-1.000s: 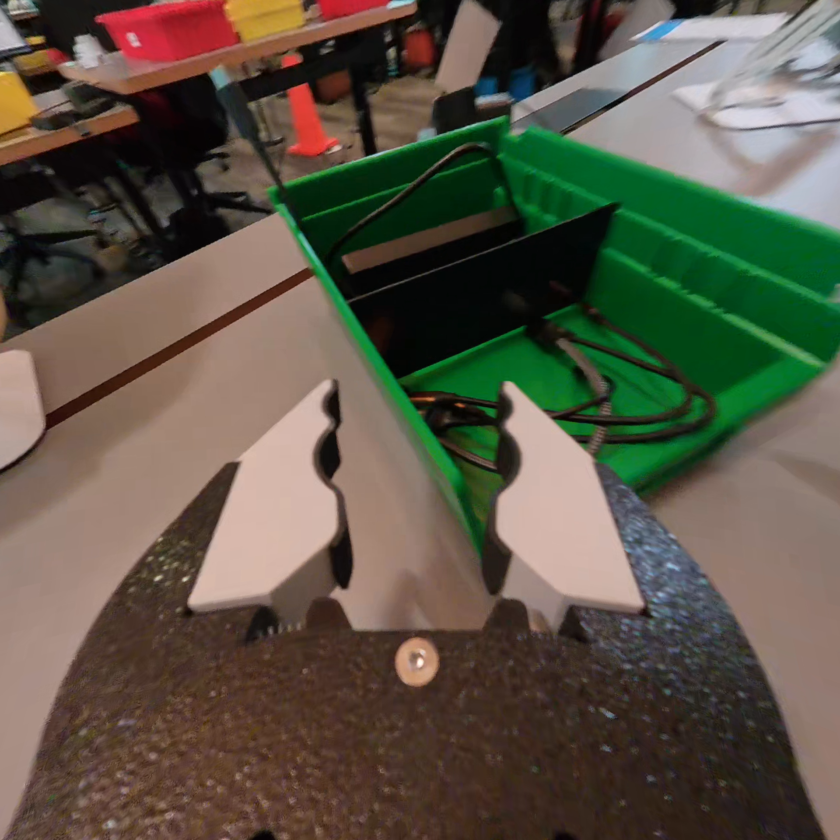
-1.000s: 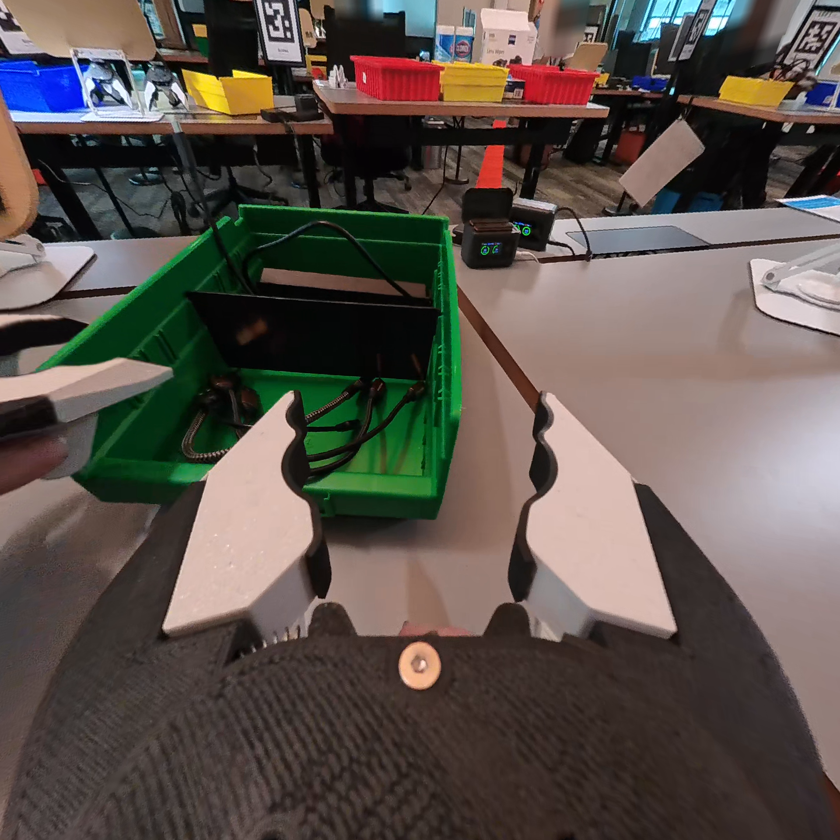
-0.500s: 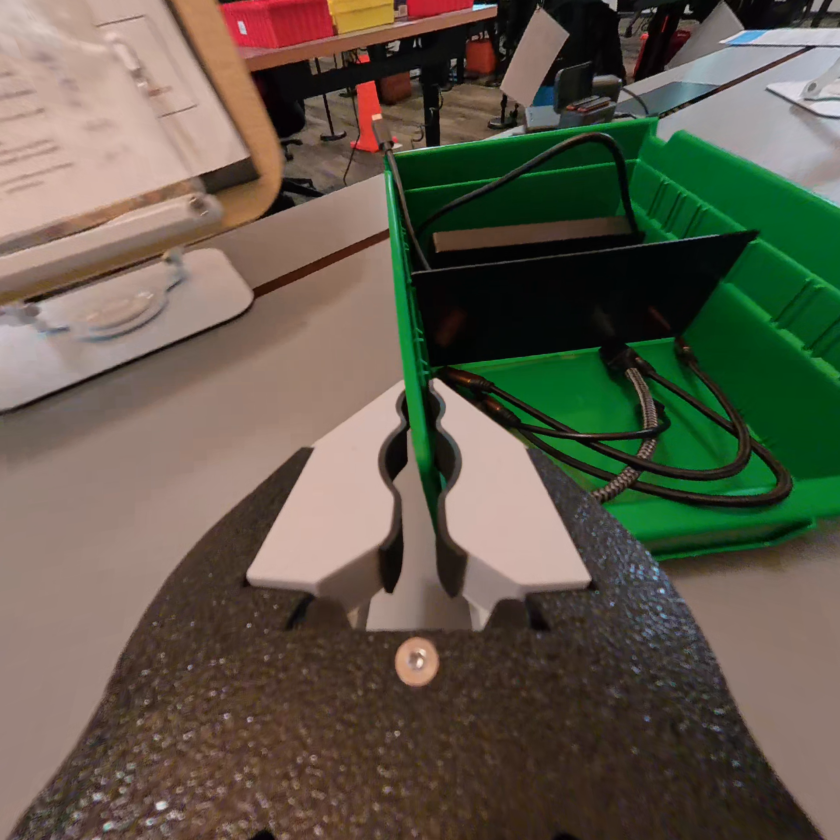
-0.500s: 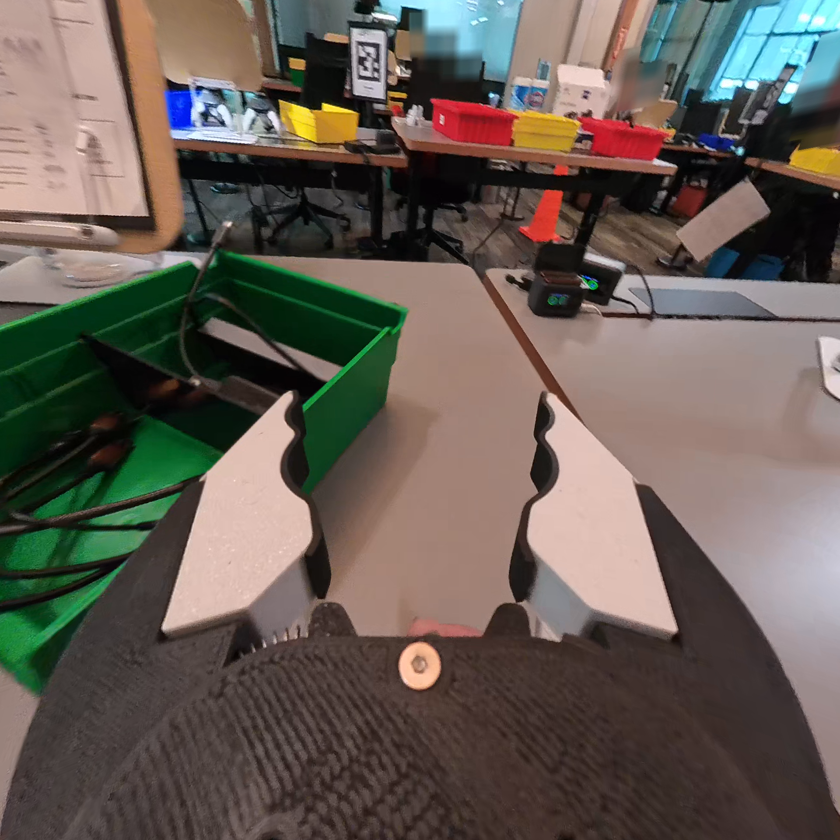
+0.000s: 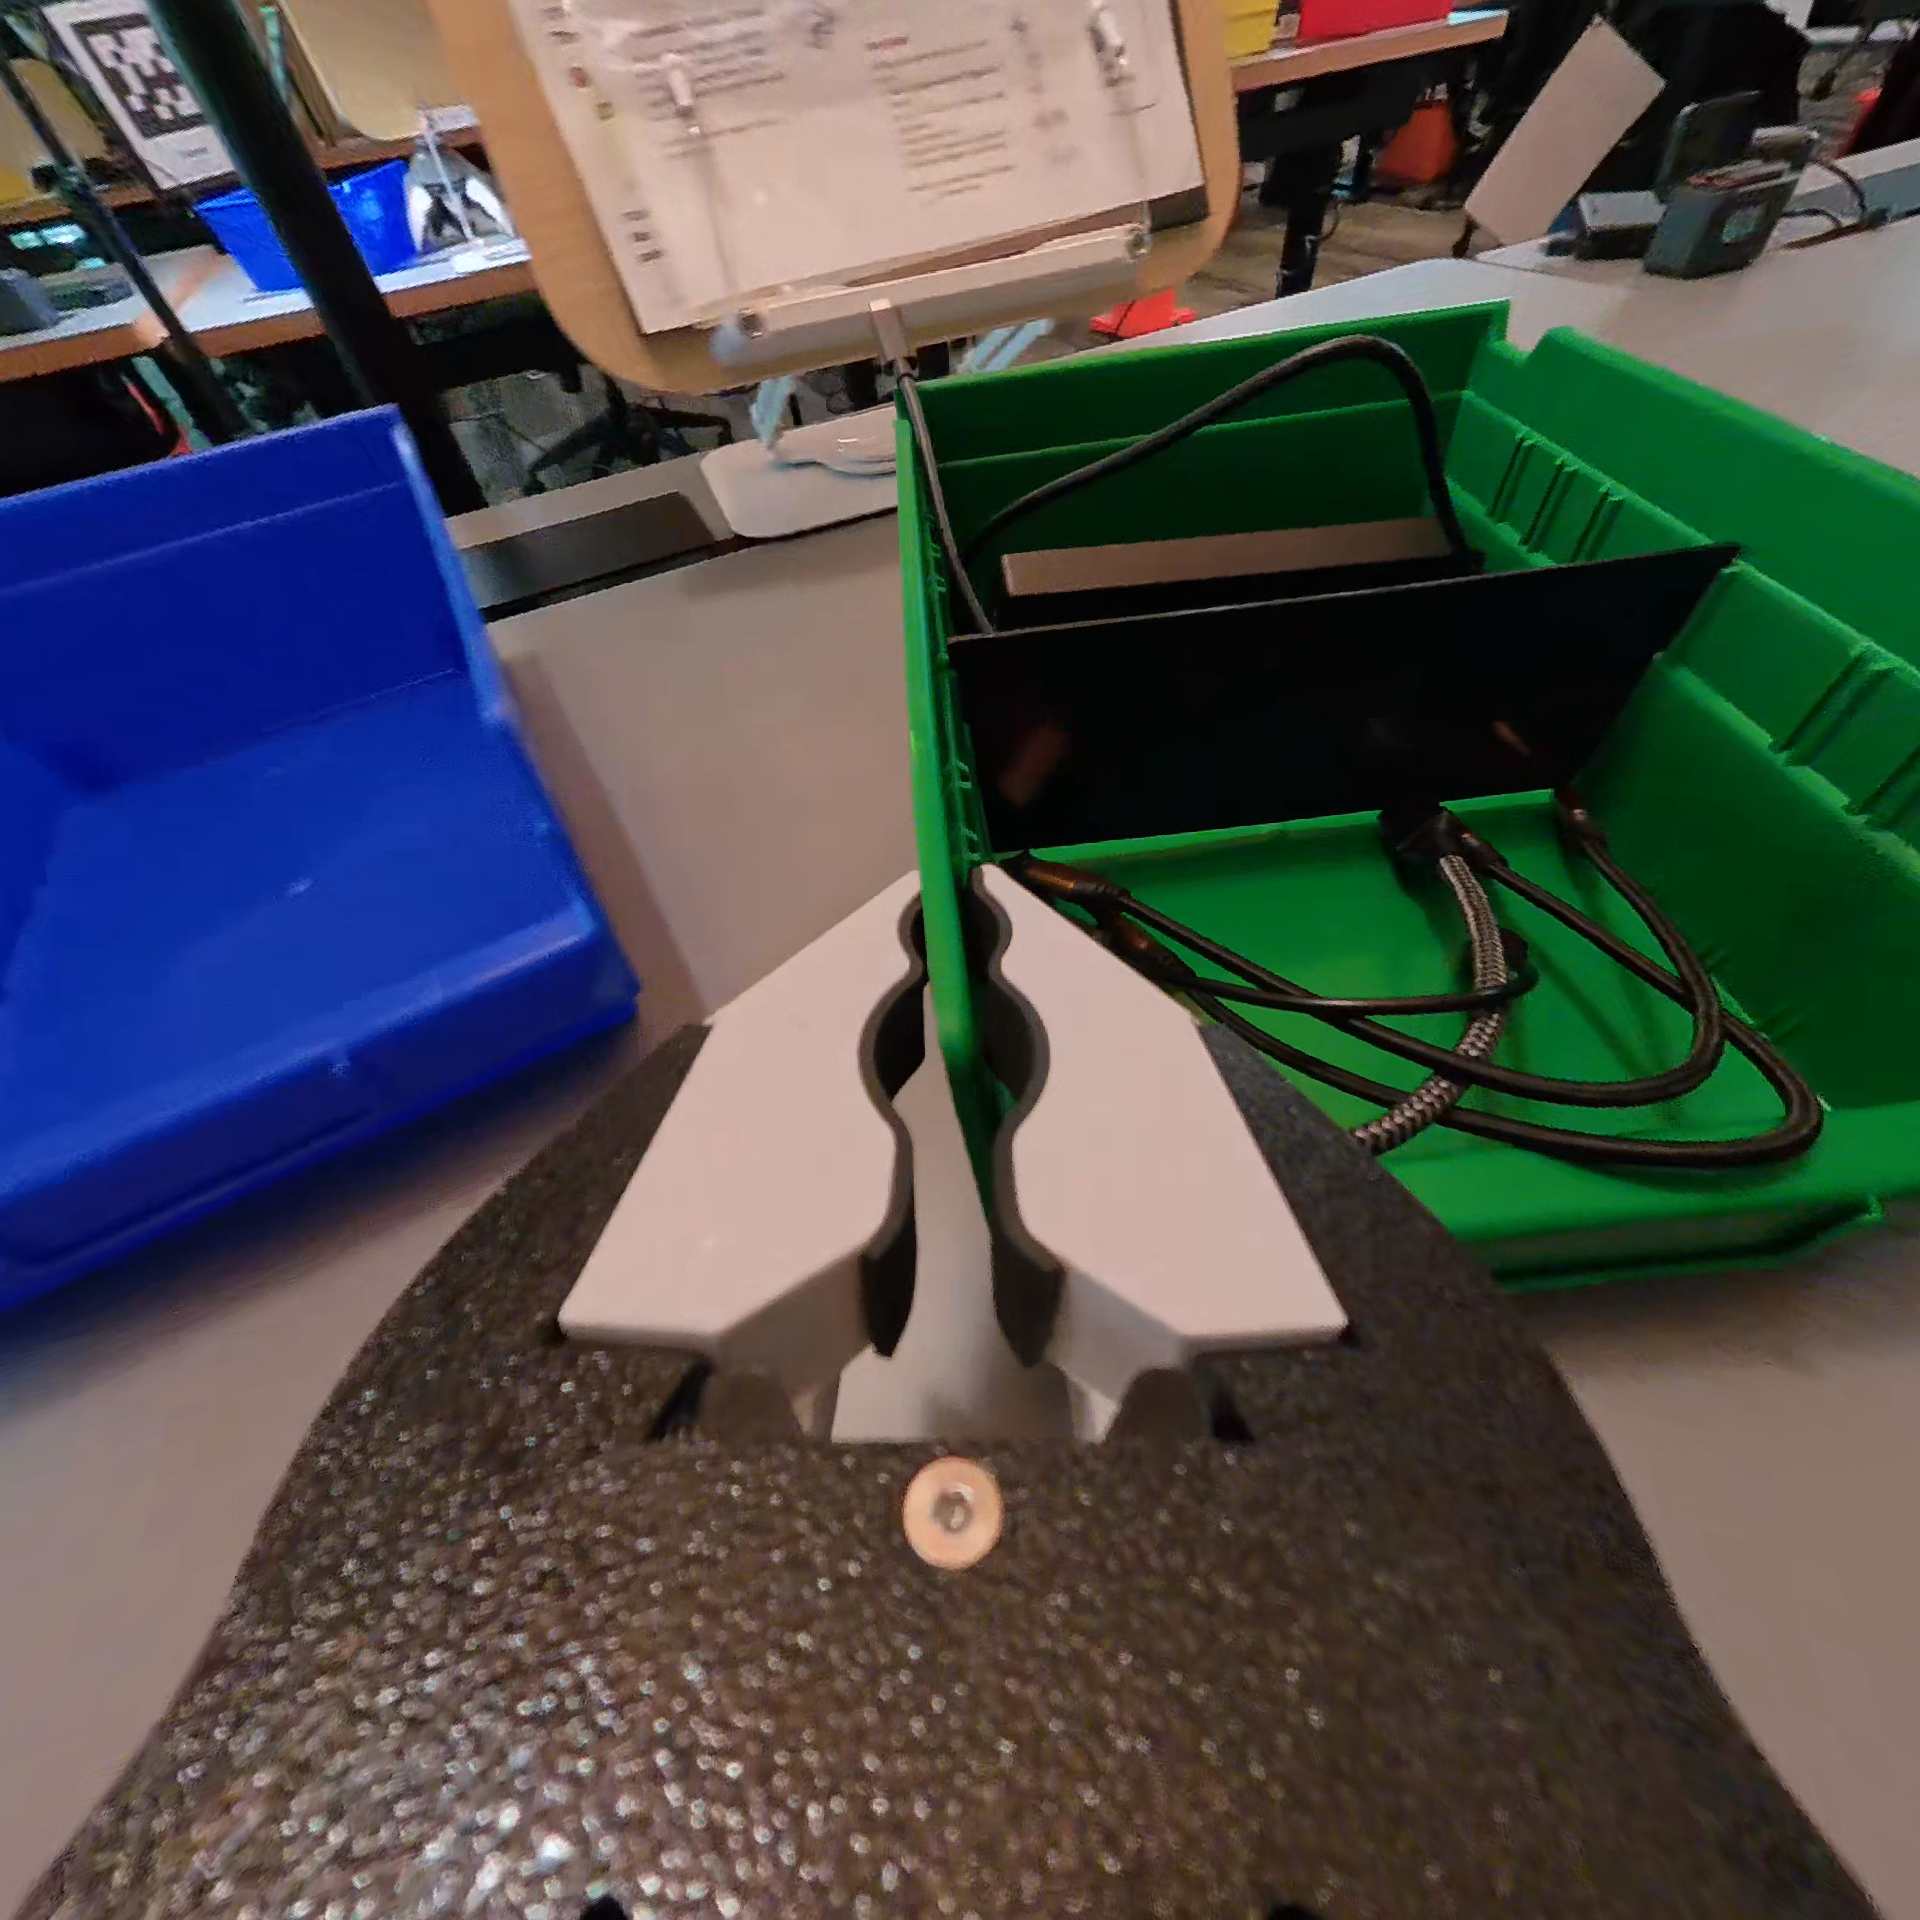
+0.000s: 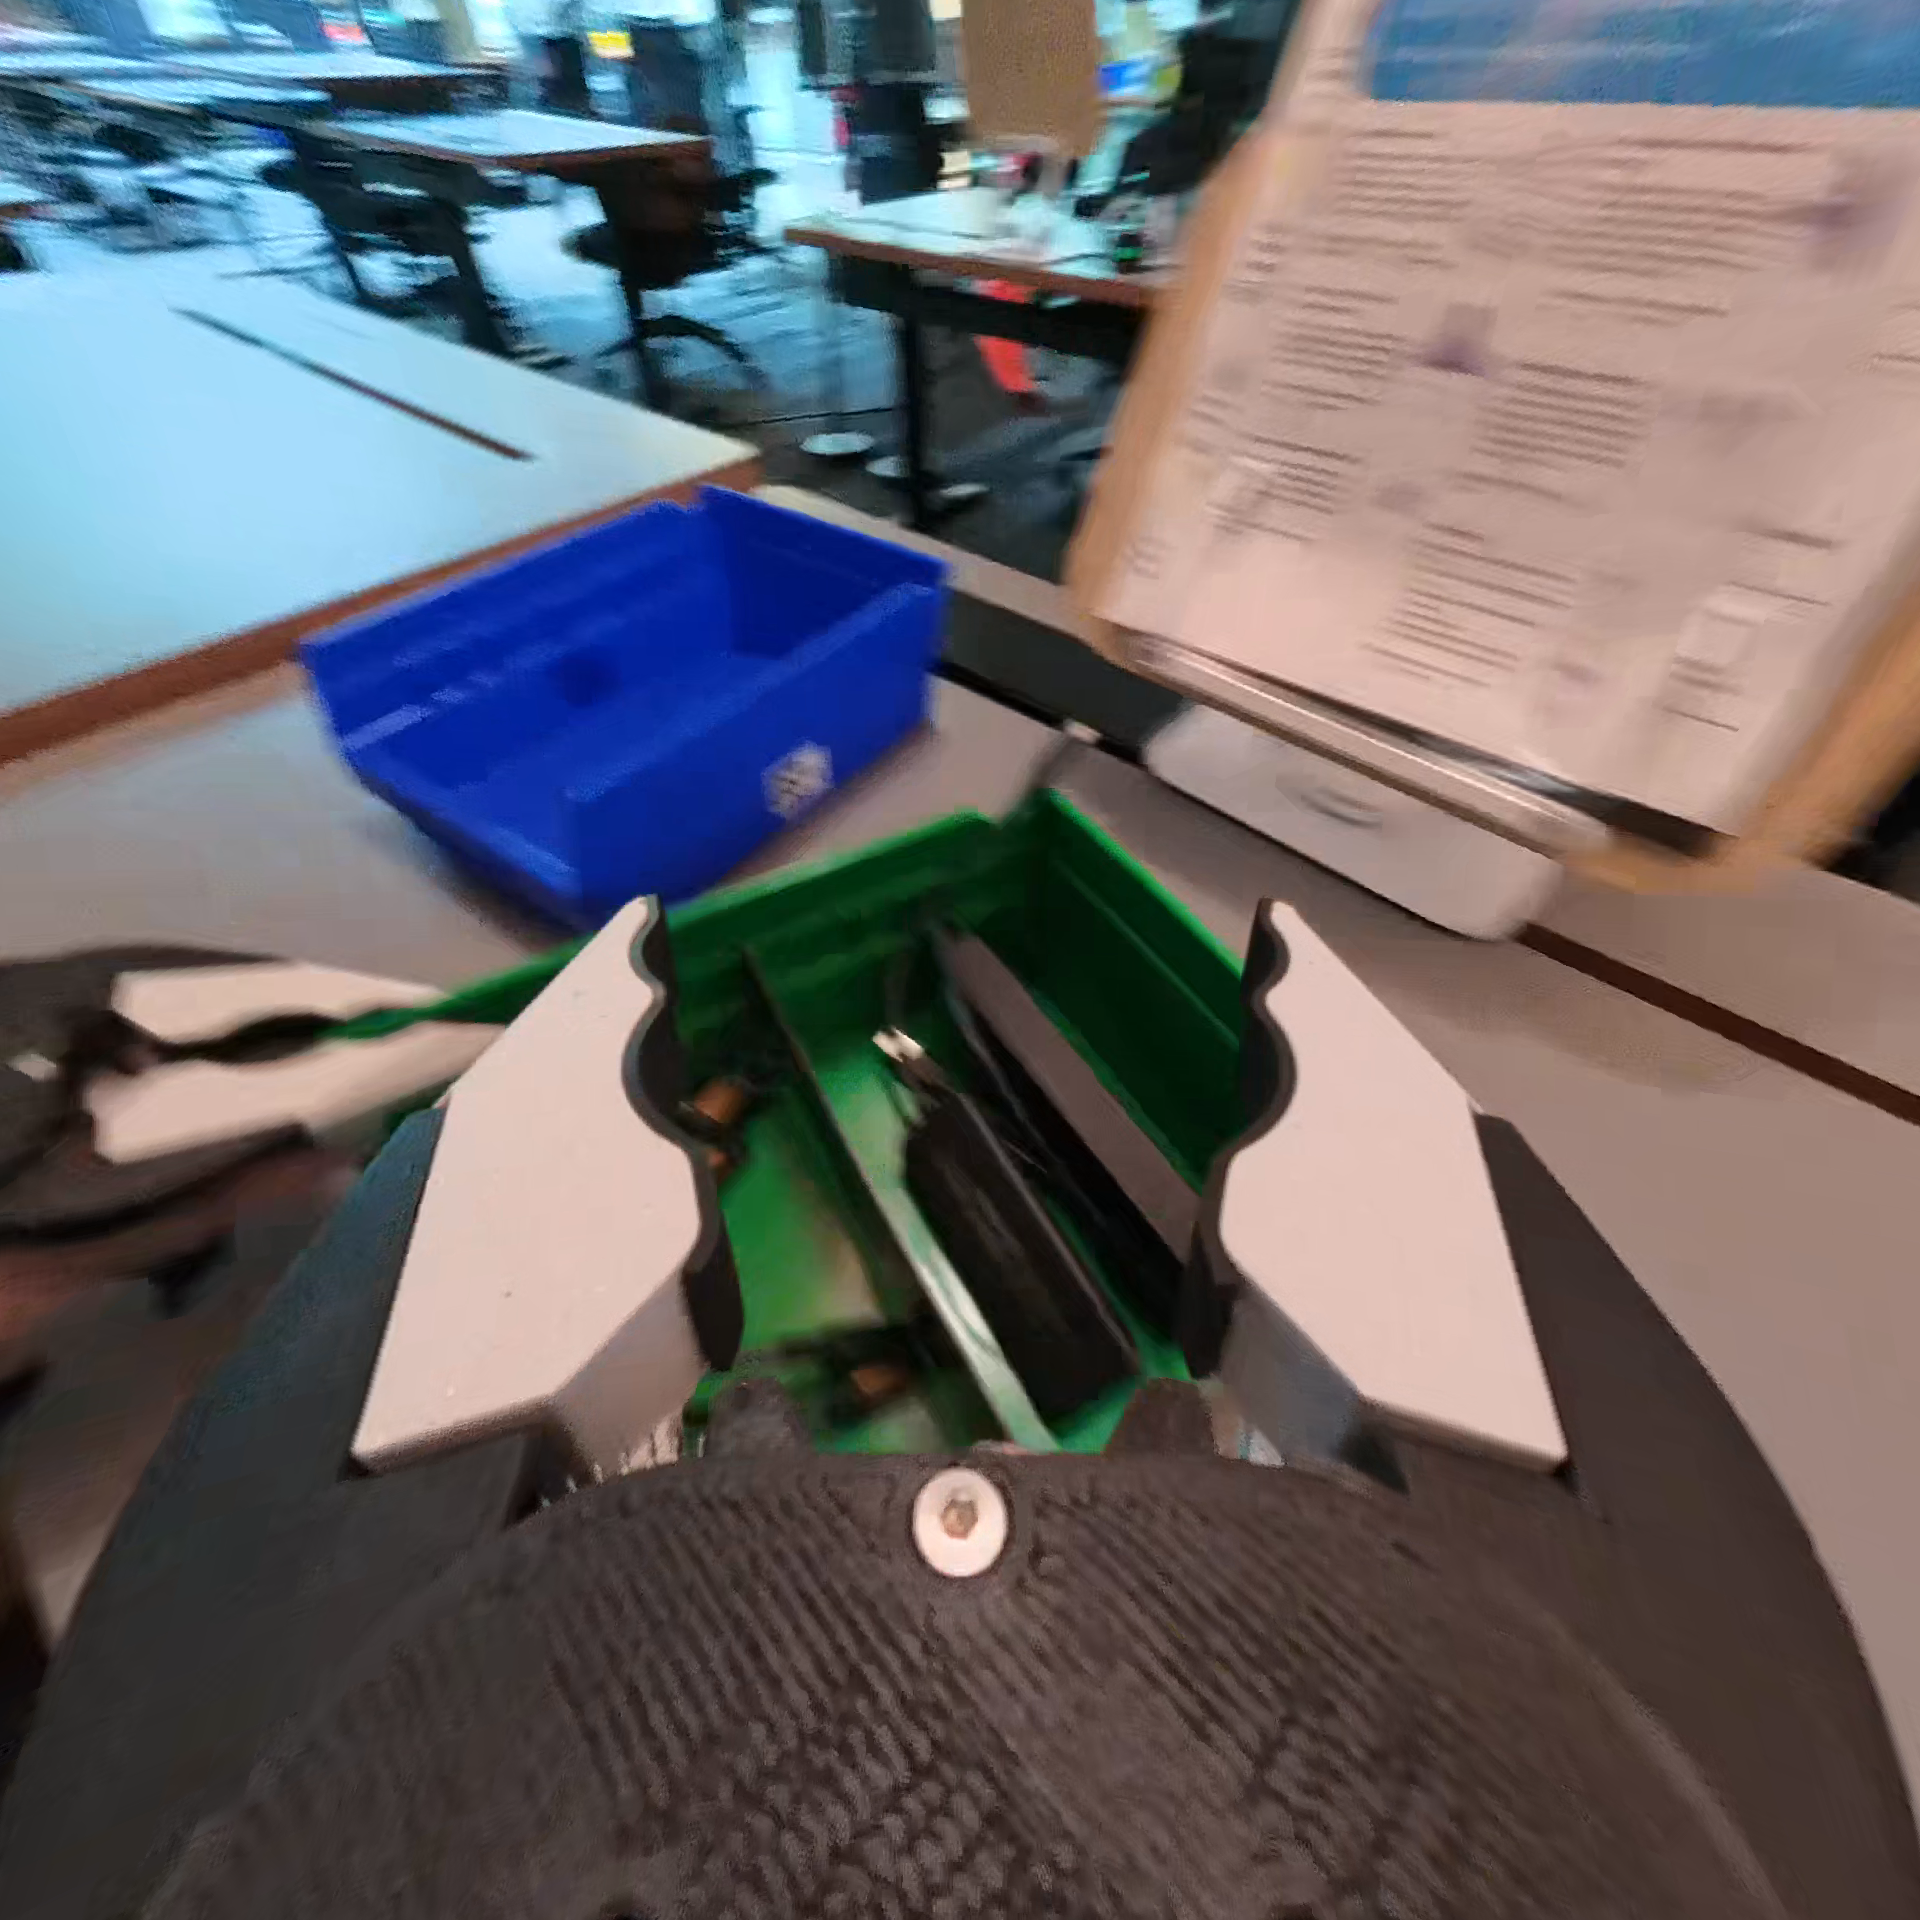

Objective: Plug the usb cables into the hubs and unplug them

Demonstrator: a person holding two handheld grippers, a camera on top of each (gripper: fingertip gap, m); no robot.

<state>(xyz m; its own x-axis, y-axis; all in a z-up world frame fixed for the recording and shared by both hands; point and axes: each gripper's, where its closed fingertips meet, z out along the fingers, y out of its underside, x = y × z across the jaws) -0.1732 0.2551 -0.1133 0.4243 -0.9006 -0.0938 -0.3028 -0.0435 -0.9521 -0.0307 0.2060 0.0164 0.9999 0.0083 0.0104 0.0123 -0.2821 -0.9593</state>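
Observation:
In the left wrist view my left gripper is shut on the left wall of the green bin. A black divider splits the bin. Several USB cables, black and one braided, lie in the near part. A grey-topped hub with a black lead sits behind the divider. In the blurred right wrist view my right gripper is open and empty above the green bin, with the dark hub showing between its fingers. The left gripper shows on the bin's rim at the left.
A blue bin stands on the grey table left of the green one, also in the right wrist view. A document stand with a sheet rises behind the bins, its white base close to the green bin. Other tables lie beyond.
My left gripper closed on the bin's left wall and swung left with it, bringing the blue bin into view. My right gripper moved from beside the green bin to above it.

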